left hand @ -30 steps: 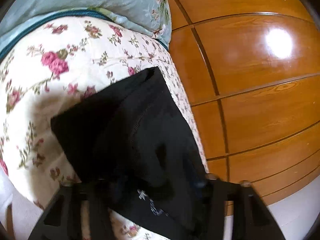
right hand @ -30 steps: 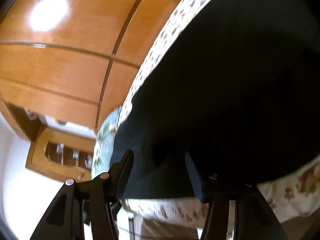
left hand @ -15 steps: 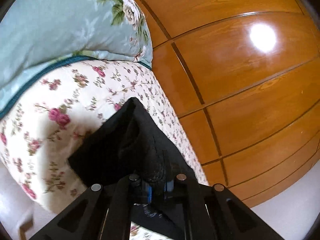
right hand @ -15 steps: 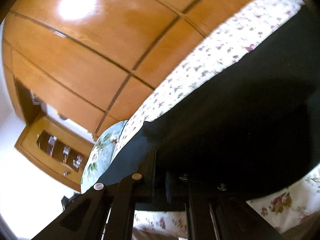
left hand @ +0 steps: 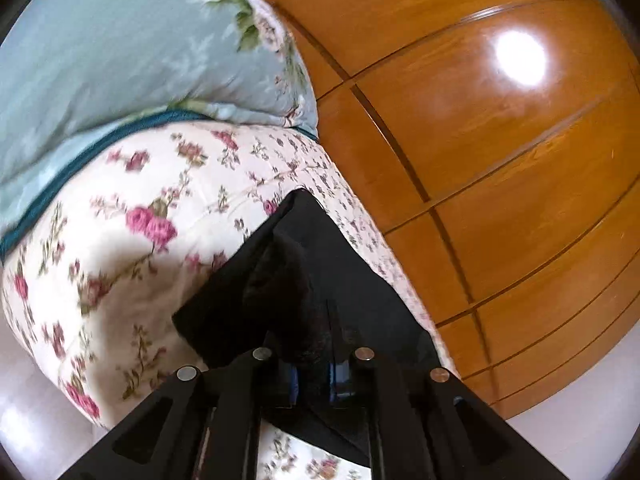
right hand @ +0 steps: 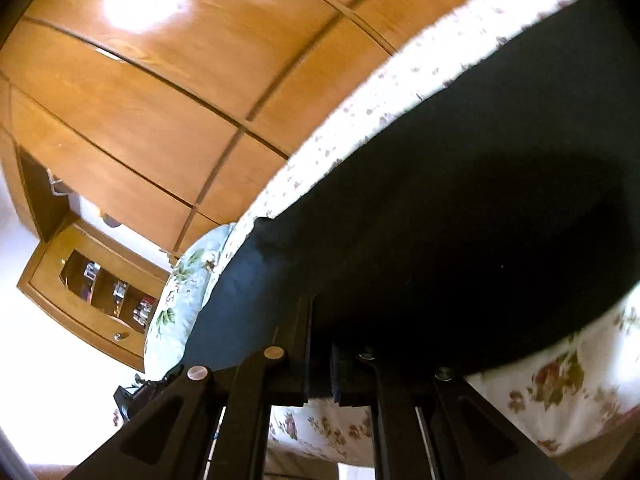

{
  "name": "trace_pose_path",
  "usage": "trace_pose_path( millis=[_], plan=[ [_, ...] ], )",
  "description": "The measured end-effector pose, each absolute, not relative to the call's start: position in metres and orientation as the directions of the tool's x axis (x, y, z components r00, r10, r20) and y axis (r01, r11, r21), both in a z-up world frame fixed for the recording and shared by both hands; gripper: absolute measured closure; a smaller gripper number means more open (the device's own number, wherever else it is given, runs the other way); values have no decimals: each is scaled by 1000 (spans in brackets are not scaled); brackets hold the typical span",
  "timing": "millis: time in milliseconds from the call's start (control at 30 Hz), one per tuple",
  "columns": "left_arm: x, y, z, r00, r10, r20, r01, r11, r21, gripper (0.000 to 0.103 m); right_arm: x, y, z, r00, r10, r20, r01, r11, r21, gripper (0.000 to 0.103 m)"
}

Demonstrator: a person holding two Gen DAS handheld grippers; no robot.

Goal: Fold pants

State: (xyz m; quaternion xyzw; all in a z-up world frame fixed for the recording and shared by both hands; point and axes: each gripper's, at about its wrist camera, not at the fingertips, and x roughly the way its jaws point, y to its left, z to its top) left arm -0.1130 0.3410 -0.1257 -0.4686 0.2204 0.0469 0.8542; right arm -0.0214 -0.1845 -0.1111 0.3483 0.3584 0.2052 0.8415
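Well, both claws pinch black pants (left hand: pixel 320 264); seemingly unlabelled.

Left wrist view: pillow (left hand: pixel 132 52) motion-blurred, cut off at upper left. Pants (left hand: pixel 320 280) run under the gripper frame, lower end hidden. Right wrist view: pants (right hand: pixel 460 220) exit right edge; shelf items (right hand: pixel 116 292) at lower left too small to identify.

Both tongs — left (left hand: pixel 314 364), right (right hand: pixel 320 360) — clamped
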Motion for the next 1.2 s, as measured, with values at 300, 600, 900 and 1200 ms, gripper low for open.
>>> trace_pose_path(
  millis=[300, 600, 900, 1200],
  plan=[
    [-111, 351, -101, 930, -120, -347, -220, 575, -788, 93, -17, -187, -95, 691, 613, -383, -151, 640, 753, 96],
    [-120, 341, -142, 853, -112, -509, -337, 627, -703, 91, -20, -195, -145, 609, 614, -502, 1, 632, 775, 97],
    [-149, 349, -114, 857, 6, -515, -440, 529, -726, 84, -26, -228, -130, 675, 545, -498, 34, 651, 758, 74],
    [-133, 288, -56, 918, 45, -393, -294, 743, -601, 81, -38, -339, -114, 835, 290, -468, 218, 606, 765, 56]
  ],
)
